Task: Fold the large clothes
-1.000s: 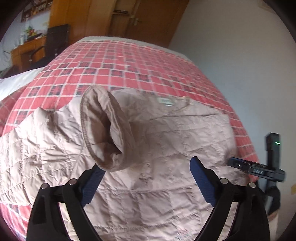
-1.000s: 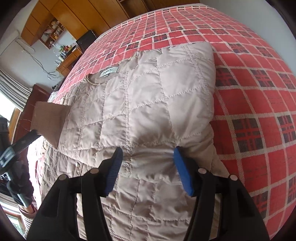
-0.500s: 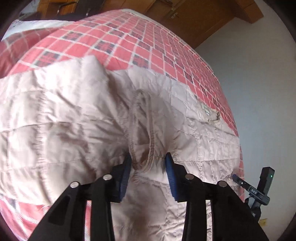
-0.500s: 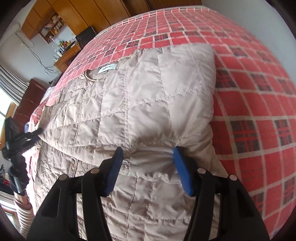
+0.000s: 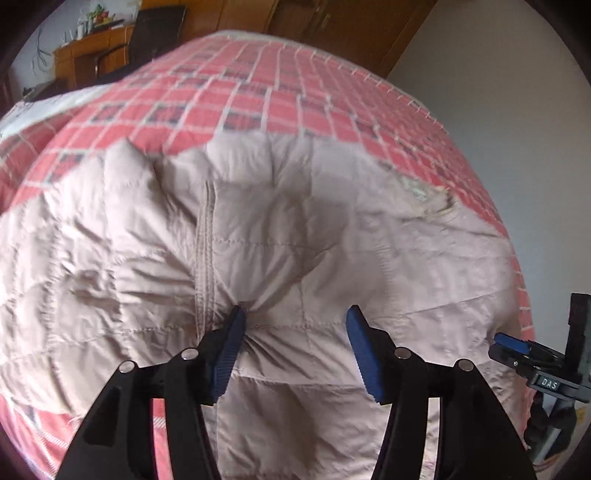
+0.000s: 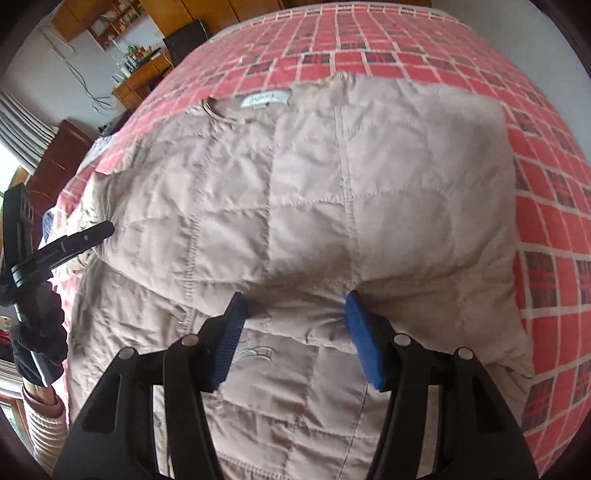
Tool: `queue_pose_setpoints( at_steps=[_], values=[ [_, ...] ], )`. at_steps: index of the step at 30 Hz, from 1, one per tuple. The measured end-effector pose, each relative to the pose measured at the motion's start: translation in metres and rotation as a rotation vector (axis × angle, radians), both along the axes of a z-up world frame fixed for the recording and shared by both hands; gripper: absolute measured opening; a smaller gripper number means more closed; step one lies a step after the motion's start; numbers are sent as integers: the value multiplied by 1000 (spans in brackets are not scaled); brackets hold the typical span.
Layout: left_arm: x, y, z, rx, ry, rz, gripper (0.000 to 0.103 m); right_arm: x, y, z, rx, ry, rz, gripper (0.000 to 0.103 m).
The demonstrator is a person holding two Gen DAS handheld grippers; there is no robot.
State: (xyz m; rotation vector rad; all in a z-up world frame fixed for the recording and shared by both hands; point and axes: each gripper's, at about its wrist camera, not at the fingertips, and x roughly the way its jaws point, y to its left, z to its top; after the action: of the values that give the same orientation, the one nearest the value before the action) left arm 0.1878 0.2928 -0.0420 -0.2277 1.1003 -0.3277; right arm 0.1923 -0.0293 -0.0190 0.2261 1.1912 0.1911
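Note:
A beige quilted jacket lies spread on the red plaid bedspread, its sleeve folded in over the body with the cuff seam lying flat. My left gripper hovers open just over the folded sleeve; its left pad brushes the puckered fabric. In the right wrist view the same jacket shows its collar label at the far end. My right gripper stands open low over the fold edge of the right side, holding nothing.
The other gripper shows at each view's edge: right gripper, left gripper with a striped sleeve below. A wooden desk and wardrobe doors stand beyond the bed; a white wall runs along its right side.
My left gripper closed on the sleeve cuff, carried it in over the jacket body, then opened and let it go; the sleeve now lies flat. The right gripper stayed open and barely moved.

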Motion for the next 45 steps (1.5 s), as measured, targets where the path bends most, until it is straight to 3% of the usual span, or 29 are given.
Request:
queue_pose_setpoints(
  at_steps=[3,7,12,18,22,28,31,37,39,41,45],
  values=[
    [-2,2,3,-9,-8,3,57,1,-1,0,7,0,-4,56],
    [-25,32,32,-105,-40,17,59,-10,-7,20,62,-46,1,57],
    [-74,112,57,-65,-116,142,72,-35,-11,46,81,-98,27,65],
    [-126,245,35,14,-61,452,72,-49,-1,39,120,-68,77,65],
    [-148,318,8,-8,-5,627,72,-52,8,33,106,-63,98,65],
    [-143,373,-16,-190,-13,726,70,-51,9,25,95,-45,86,65],
    [-133,382,-14,-220,-43,749,70,-52,7,24,75,-49,73,65],
    [-123,407,-20,-268,-62,814,57,-54,2,23,67,-51,63,66],
    [-122,412,-21,-274,-67,828,46,-55,1,22,63,-51,60,66],
    [-123,416,-20,-269,-65,845,24,-55,1,20,63,-48,59,66],
    [-129,419,-13,-301,-104,857,9,-56,-2,16,61,-39,53,66]
  ],
)
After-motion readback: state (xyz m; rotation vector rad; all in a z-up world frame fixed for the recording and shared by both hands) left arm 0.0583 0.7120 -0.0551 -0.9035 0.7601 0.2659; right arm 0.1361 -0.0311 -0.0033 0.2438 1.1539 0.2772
